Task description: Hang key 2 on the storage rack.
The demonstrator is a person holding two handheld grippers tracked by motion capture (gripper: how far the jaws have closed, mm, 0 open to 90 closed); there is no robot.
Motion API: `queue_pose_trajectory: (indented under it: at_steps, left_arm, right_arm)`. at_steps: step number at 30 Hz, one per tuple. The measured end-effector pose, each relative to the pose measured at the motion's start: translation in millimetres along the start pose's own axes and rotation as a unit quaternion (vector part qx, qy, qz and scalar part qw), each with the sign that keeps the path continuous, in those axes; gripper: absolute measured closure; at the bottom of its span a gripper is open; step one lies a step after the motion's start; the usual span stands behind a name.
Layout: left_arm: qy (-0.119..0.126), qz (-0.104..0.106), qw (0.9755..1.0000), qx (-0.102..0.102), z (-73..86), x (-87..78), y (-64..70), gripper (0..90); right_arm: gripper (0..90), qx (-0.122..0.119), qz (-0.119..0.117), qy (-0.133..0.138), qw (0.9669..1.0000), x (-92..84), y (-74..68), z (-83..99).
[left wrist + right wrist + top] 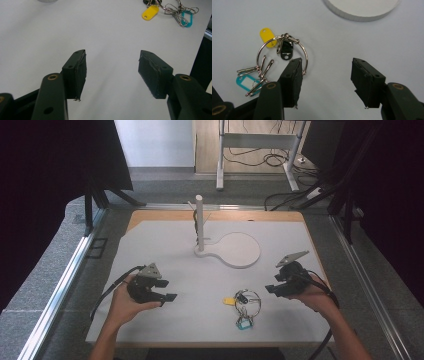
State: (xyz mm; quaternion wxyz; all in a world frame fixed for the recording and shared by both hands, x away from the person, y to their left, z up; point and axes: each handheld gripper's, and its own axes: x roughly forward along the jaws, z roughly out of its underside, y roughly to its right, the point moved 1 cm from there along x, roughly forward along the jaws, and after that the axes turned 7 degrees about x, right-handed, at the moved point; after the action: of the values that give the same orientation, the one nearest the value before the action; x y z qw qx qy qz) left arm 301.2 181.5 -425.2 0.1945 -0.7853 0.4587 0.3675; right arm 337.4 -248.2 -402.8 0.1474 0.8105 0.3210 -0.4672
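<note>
A large metal key ring (248, 303) lies flat on the white tabletop (165, 245), carrying a yellow tag (228, 300), a black tag and a teal tag (243, 322) plus several smaller rings. My right gripper (272, 284) hovers just right of it, open. In the right gripper view the right gripper (327, 61) has nothing between its jaws; the ring (305, 53), yellow tag (267, 36), black tag (286, 50) and teal tag (244, 81) lie beside and beyond its left jaw. My left gripper (168, 290) sits at the left, open over bare table (113, 53), with the keys (172, 10) far off.
A white stand with an upright post (199, 222) and a round flat base (240, 250) sits at the table's far middle; the base's edge (362, 7) shows ahead of the right gripper. Metal rails (65, 275) flank the table. A desk frame and cables (270, 157) lie on the floor beyond.
</note>
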Motion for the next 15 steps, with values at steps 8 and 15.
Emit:
queue_pose_trajectory:
  at_steps: [8,15]
  left_arm:
    - [-0.002,0.0,1.0,0.001,0.5,-0.7,0.0,40.1]
    - [-0.003,0.006,1.0,0.004,0.7,-0.1,1.2,39.7]
  right_arm:
    - [49.6,-0.022,-0.013,-0.042,0.9988,17.1,-3.4,-13.7]
    - [54.3,-0.029,-0.032,-0.072,0.9965,25.6,-0.7,-18.0]
